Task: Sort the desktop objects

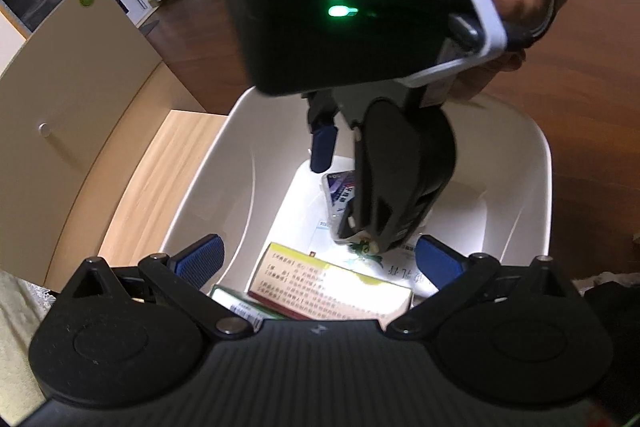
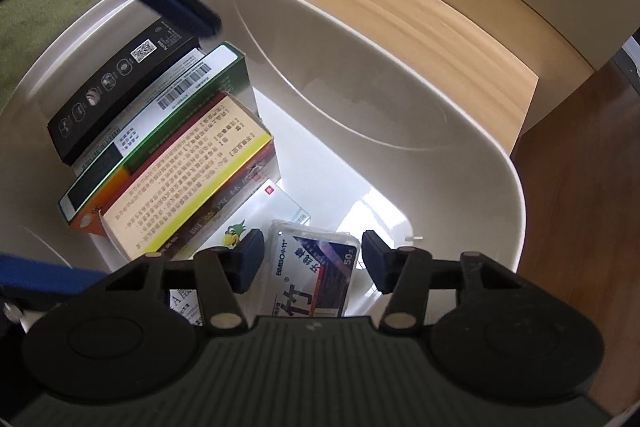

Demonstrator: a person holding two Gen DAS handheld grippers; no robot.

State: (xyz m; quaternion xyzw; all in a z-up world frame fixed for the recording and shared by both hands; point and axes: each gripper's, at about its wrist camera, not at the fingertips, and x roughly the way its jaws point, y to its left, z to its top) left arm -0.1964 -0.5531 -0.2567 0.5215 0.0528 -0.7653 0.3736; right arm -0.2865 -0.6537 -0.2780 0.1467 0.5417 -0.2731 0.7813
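A clear floss-pick pack (image 2: 316,273) lies flat on the white bin (image 2: 400,99) floor — beside it, boxes (image 2: 168,131) lean stacked against the bin's wall.

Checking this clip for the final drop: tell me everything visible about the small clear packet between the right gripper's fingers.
The small clear packet looks like a glossy plastic pack with rounded corners and a blue, white and red printed label reading "50". It sits low inside the white bin, between the fingers of the right gripper, which stand apart from it on both sides, so it seems released. It lies partly over a white box with a parrot print. Its lower end is hidden behind the gripper body.
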